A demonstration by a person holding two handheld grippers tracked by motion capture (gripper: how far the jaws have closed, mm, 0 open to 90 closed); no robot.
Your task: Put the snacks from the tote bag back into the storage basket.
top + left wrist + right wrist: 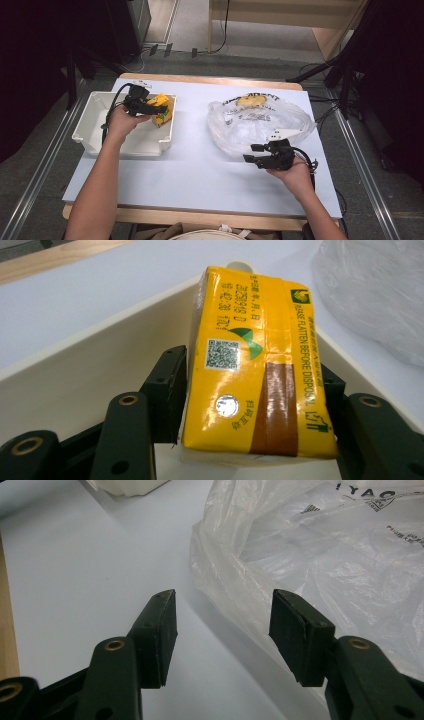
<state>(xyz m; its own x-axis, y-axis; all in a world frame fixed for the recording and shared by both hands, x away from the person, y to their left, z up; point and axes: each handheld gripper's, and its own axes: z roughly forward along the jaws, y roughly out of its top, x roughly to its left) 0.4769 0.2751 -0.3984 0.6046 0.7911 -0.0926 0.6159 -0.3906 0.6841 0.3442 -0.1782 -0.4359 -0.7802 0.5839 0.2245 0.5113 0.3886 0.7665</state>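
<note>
A yellow drink carton (165, 116) (250, 365) sits against the right wall of a white bin (95, 125) (75, 385). My left gripper (159, 106) (255, 390) straddles it, a jaw close by each side, and the pads look slack on the carton rather than pressed in. My right gripper (250, 153) (222, 625) hovers open above the white table with nothing between its pads. It is at the near left edge of a clear plastic bag (260, 122) (340, 555). Another yellow item (251, 100) lies inside the bag at the far side.
The white table top (200, 165) has bare room between the bin and the bag and along the near edge. Its wooden border (200, 218) runs along the front. Cables and stand legs lie on the floor beyond.
</note>
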